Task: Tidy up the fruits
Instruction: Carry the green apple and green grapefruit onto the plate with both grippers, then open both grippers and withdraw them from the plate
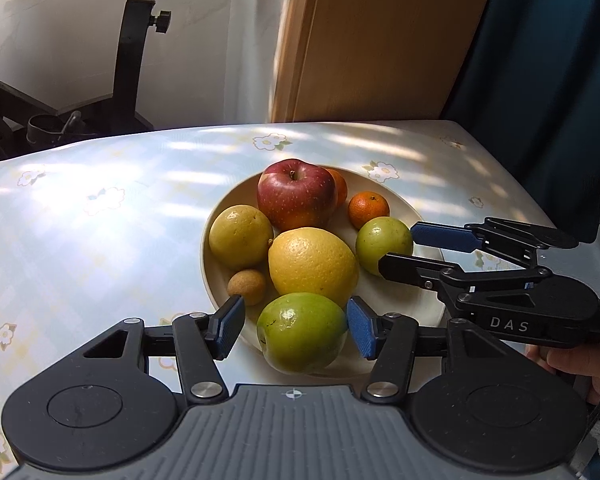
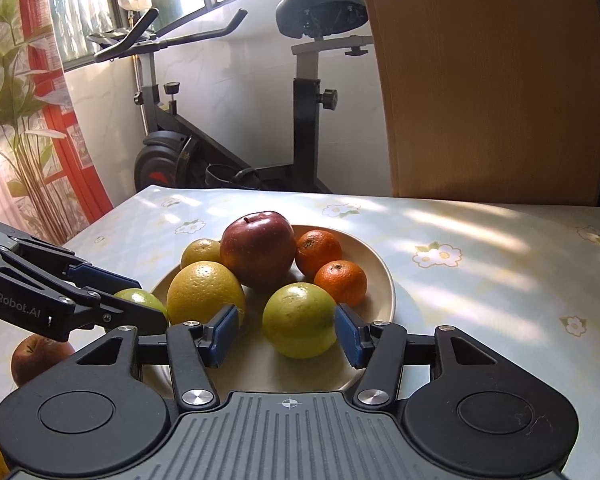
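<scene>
Your table point(image 1: 100, 240), under its pale flowered cloth, carries a cream plate point(image 1: 396, 304) near the middle, with the fruit gathered on it. Largest there is the red apple point(image 1: 296, 194) at the far side, touching the big yellow citrus point(image 1: 312, 262) in front of it. Your left gripper point(image 1: 296, 326) straddles the green fruit point(image 1: 300, 332) at the plate's near rim; the left pad stands clear of it and the right pad is just at its skin, so the jaws are apart and not clamping. Your right gripper point(image 2: 286, 332) frames the other green fruit point(image 2: 300, 320) on the plate's right side in the same way, with a gap showing at the left pad and the jaws parted. A yellow-green fruit point(image 1: 240, 236) sits left of the apple, two small mandarins point(image 2: 340, 282) lie beside it, and a little brown fruit point(image 1: 247, 286) rests at the left rim. Another apple point(image 2: 32, 360) lies off the plate on the cloth.
</scene>
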Tool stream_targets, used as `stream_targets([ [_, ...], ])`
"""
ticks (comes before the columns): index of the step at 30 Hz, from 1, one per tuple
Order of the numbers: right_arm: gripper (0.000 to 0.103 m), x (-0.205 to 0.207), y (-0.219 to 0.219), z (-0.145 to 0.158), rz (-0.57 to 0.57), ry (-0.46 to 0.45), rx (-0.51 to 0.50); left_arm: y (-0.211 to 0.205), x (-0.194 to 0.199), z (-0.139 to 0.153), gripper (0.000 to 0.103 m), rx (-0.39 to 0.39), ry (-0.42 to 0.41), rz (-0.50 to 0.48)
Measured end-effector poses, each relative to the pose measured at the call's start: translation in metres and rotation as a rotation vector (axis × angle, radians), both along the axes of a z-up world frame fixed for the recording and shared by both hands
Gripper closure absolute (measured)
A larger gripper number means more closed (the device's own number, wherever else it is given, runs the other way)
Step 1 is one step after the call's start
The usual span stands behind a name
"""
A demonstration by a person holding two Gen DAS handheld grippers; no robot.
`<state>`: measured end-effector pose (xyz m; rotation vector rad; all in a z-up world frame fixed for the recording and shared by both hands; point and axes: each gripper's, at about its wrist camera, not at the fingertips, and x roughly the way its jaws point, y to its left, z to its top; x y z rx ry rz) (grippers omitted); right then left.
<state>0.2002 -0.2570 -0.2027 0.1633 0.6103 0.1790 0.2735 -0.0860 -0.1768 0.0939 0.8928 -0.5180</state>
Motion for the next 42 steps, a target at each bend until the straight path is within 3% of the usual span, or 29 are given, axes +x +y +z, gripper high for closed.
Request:
stream_targets([
  [5, 0.059, -0.008, 0.001, 0.001, 0.01, 0.022, -0.055, 0.004, -0.003, 0.005, 0.044, -0.008, -0.014, 0.01],
  [7, 0.072, -0.007, 0.001, 0.0, -0.006, 0.019, -0.076, 0.007, -0.003, 0.007, 0.044, -0.019, -0.019, 0.012],
  [10, 0.079, -0.002, -0.002, -0.004, -0.005, 0.03, -0.055, 0.01, -0.002, 0.01, 0.044, -0.028, -0.026, 0.016],
  [24, 0.081, 0.019, 0.009, -0.007, -0.006, 0.014, -0.024, 0.015, -0.004, 0.013, 0.045, -0.016, -0.052, 0.032],
  [42, 0.077, -0.027, 0.018, 0.025, -0.053, -0.023, -0.031, 0.044, -0.026, 0.036, 0.045, -0.029, -0.122, 0.11],
])
